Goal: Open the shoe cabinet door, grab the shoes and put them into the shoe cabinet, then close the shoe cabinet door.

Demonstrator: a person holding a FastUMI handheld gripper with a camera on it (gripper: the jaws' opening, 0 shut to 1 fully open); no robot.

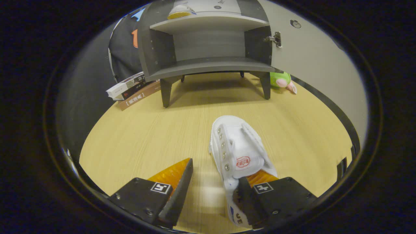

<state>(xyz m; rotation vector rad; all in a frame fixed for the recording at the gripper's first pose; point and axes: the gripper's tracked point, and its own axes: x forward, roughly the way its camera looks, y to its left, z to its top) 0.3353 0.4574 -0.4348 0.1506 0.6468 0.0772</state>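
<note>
A white canvas shoe point(239, 149) lies on the wooden table point(146, 136), toe pointing toward the grey shoe cabinet point(208, 42). My gripper point(216, 172) is open. Its right finger point(260, 195) is at the shoe's heel, with the heel's side wall against its inner face. The left finger point(172, 185) stands well apart from the shoe, with bare table in between. The cabinet door point(312, 65) is swung open to the right, and the lower shelf point(208, 66) is bare. A second white shoe with a yellow sole point(180, 13) rests on the upper shelf.
A stack of books point(133, 89) lies left of the cabinet's legs. A green plush toy point(282, 81) sits by the cabinet's right leg under the open door. Bare wooden table stretches between the shoe and the cabinet.
</note>
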